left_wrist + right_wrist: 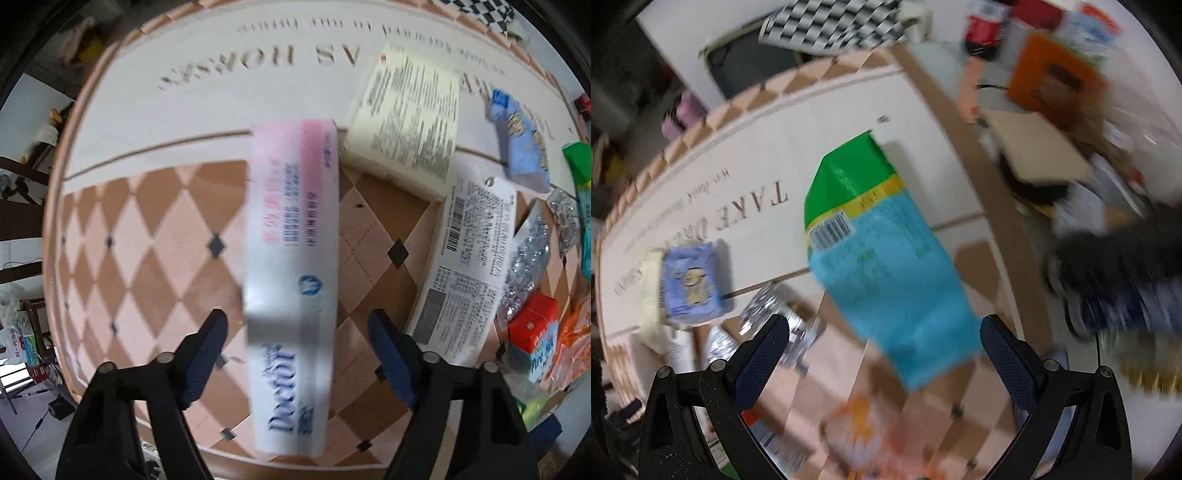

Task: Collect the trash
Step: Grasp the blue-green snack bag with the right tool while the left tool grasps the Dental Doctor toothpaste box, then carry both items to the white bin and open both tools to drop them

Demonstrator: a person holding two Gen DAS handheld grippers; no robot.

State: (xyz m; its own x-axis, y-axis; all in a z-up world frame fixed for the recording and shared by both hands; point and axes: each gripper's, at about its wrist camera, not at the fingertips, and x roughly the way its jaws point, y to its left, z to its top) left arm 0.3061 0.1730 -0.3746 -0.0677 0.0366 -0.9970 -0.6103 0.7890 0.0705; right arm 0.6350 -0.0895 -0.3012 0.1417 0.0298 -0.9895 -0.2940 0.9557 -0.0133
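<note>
While I look down through the left gripper, the toothpaste box lies on the tablecloth, its long axis running straight away from me between the part-open jaws; neither pad touches it. Further right, the right gripper stands wide and empty over the green-and-blue packet, which lies slantwise near the tablecloth's right edge, its blue end between the fingers.
</note>
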